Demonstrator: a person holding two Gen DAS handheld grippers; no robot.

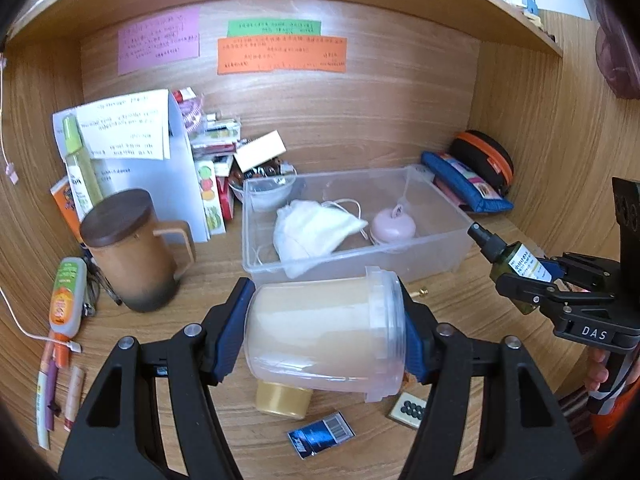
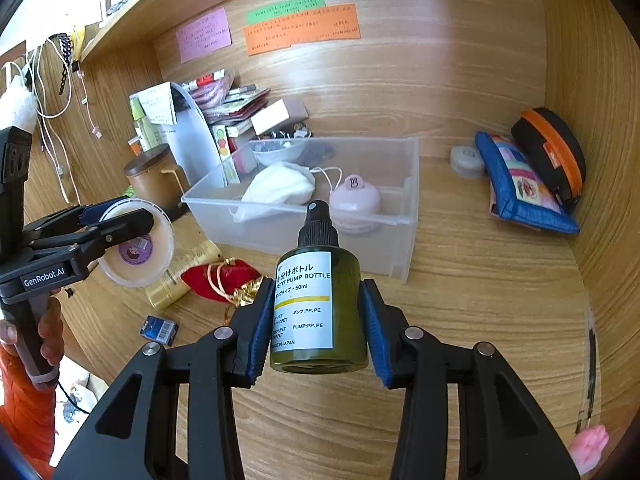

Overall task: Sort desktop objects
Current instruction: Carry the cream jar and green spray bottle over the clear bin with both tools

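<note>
Left hand-held gripper [image 1: 326, 340]: I see it clamped on a translucent plastic jar [image 1: 324, 336], lying sideways between the blue pads [image 1: 230, 344], lid end toward the right pad, lifted clear of the desk [image 1: 208, 280]. Far left of it, a brown lidded mug [image 1: 134, 248] stands on the desk, with an orange-and-green tube [image 1: 68, 300] and a few pens [image 1: 50, 396] further left. Directly below the jar: a yellowish tape roll [image 1: 280, 400], a small blue barcode packet [image 1: 322, 434] and a small card with black dots [image 1: 409, 409].

Ahead of both grippers sits the clear plastic bin [image 2: 404, 216], holding a white cloth pouch [image 2: 280, 190] and a pink round case [image 2: 356, 198]. A red drawstring pouch [image 2: 218, 278] lies on the desk between the two grippers, just in front of the bin's left corner.

Right hand-held gripper [image 2: 316, 328]: closed on a green pump bottle [image 2: 320, 300], upright along the fingers, black nozzle pointing toward the bin, white label facing the camera. Also off the desk. To its right, against the back corner: a small grey round container [image 2: 466, 160], a blue zip pouch [image 2: 520, 192] and a black case with orange zip [image 2: 552, 152]. Near right edge, a pink paw-shaped thing [image 2: 590, 446], partly cut off.
</note>
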